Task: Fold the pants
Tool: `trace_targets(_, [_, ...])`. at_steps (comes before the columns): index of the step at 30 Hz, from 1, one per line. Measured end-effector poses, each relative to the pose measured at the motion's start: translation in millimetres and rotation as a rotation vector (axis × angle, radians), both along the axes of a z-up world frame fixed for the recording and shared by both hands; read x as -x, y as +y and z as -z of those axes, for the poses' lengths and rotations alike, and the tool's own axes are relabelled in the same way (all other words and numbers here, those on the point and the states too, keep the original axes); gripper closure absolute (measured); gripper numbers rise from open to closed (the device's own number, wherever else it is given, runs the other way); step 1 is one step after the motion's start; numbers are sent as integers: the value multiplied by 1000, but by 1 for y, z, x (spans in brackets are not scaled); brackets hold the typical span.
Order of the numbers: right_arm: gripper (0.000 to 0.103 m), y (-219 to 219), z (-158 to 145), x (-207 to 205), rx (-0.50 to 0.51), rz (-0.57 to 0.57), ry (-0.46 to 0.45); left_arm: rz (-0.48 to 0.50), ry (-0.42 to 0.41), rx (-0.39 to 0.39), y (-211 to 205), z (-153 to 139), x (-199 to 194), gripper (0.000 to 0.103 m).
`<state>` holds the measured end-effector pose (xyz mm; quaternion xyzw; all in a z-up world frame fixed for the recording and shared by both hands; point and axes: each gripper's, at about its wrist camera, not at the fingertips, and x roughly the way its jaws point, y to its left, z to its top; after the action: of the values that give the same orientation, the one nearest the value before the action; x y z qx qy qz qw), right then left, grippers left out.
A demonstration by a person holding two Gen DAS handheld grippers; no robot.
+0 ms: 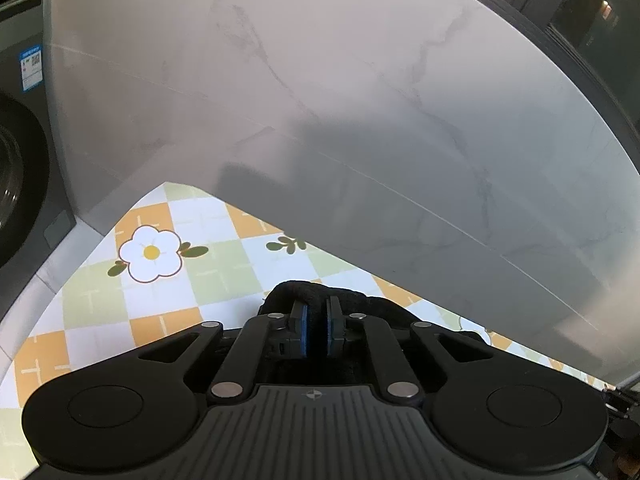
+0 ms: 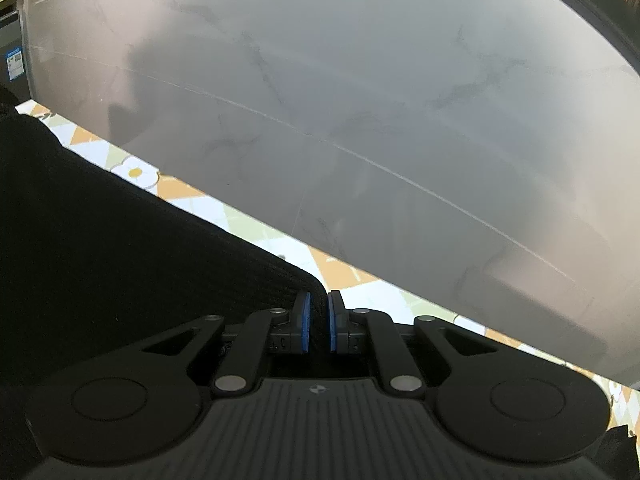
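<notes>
Left wrist view: nearest the lens is the ribbed grey housing of the left gripper (image 1: 317, 322), its black linkage arms reaching forward to two blue-padded fingers (image 1: 303, 322). The jaws are drawn close together with a bunch of the black pants (image 1: 320, 290) pinched between the pads; the fabric rises as a dark hump just above and behind the fingertips and spreads to the right behind the linkage. Beneath and beyond it lies a checked cloth (image 1: 188, 276) in orange, green and white squares, printed with a white flower (image 1: 150, 253). Farther out is a grey marbled floor (image 1: 360, 100). At the far left edge stands a dark appliance (image 1: 20, 140) bearing a blue label (image 1: 31, 67).

Right wrist view: the same grey housing sits nearest, belonging to the right gripper (image 2: 318, 322). Its blue pads (image 2: 305, 322) are clamped on a corner of the pants (image 2: 120, 240), a thin fold of ribbed black fabric standing between them. From that corner the garment stretches away to the left as a broad dark sheet filling the left-hand side of the frame. Past its edge a narrow band of the checked cloth (image 2: 340, 272) shows, running diagonally. Beyond it lies the grey marbled floor (image 2: 360, 100), crossed by thin pale joint lines.
</notes>
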<state>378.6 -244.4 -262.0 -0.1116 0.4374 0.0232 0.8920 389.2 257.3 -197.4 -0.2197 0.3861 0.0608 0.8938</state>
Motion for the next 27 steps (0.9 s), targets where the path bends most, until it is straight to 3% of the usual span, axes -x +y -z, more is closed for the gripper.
trace_targets(3, [94,-1,4,-5,-21,18,23,-14,9,6,1,0,0,80])
trace_targets(5, [92,0,6,-4,-32,31,23,-48,29,15,8,-3,3,48])
trace_targets(7, [83,0,5,-3,-36,48,26,-86,19,39,18,-10,10,44])
trace_targets(9, [65,0,-1,2,-53,63,15,-100,-28,103,31,-21,26,45])
trace_targets(13, [64,-1,-23,25,-113,89,-27,-113,-88,138,37,-43,68,46])
trace_targets(18, [62,14,-40,58,-206,99,-31,-78,-73,125,17,-42,107,49])
trace_targets(23, [62,32,-33,89,-211,94,4,-22,-97,170,2,-35,104,77])
trace_targets(25, [62,32,-27,93,-246,115,29,18,-85,129,-11,-34,98,93])
trace_targets(27, [62,28,-27,97,-268,150,31,26,-101,102,-19,-39,96,97])
